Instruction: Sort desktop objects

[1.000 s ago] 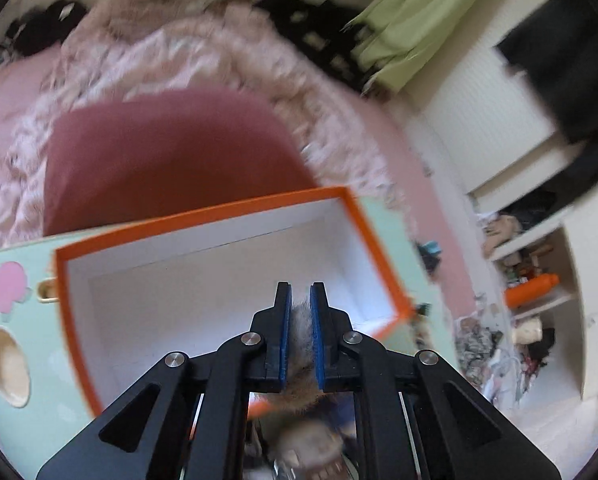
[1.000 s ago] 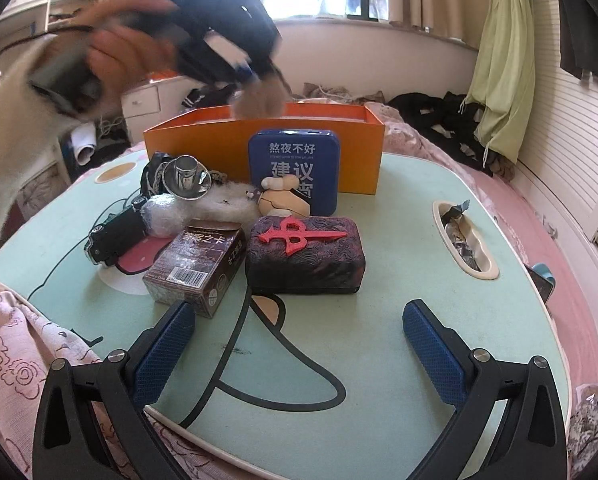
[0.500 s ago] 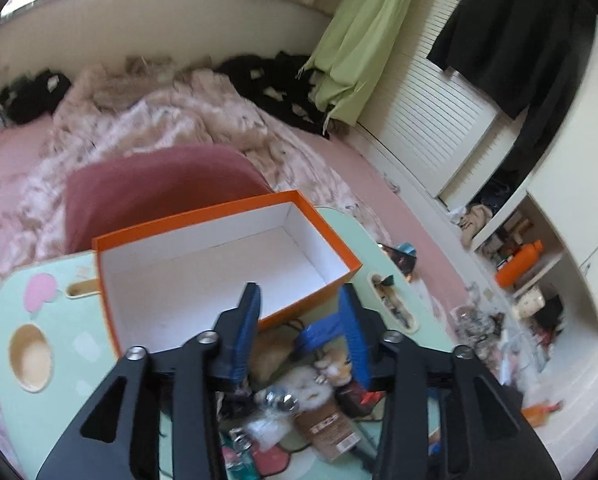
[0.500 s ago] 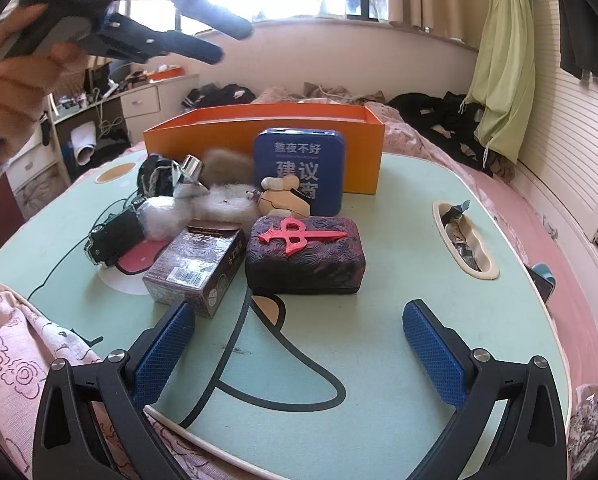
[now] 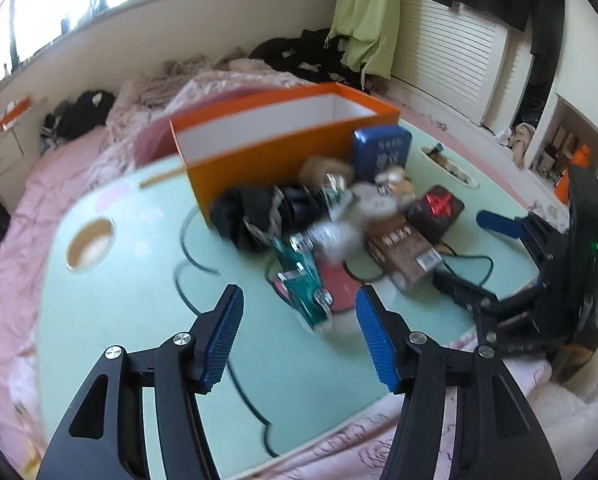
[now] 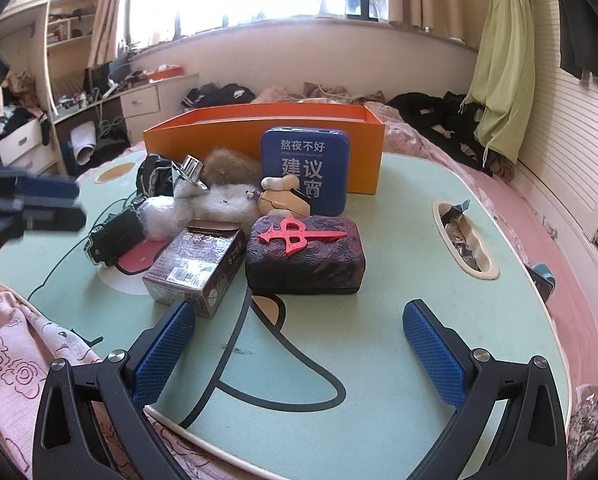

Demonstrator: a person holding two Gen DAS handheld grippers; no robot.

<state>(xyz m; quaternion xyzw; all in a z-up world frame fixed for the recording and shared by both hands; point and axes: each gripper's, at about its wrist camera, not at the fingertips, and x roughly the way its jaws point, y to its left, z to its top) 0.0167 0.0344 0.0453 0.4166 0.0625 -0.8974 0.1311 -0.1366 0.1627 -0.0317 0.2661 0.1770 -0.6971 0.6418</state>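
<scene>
Setting: cluttered bedroom; a mint-green table point(image 6: 399, 216) sits on pink bedding.
Left gripper point(image 5: 297, 336): jaws spread wide, holding nothing, above the table's near edge.
Pile, left to right: green toy car point(image 6: 113, 236), brown carton point(image 6: 197, 264), dark box point(image 6: 305, 254) bearing a red emblem, blue tin point(image 6: 305, 170) propped behind.
Orange box point(image 6: 259, 126): open-topped, at the table's far side.
Right gripper point(image 6: 299, 352): jaws wide apart, empty, before the pile.

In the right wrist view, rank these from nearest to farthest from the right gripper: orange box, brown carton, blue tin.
1. brown carton, just ahead of the right gripper, by its left finger.
2. blue tin, upright, mid-table.
3. orange box, behind the tin.
</scene>
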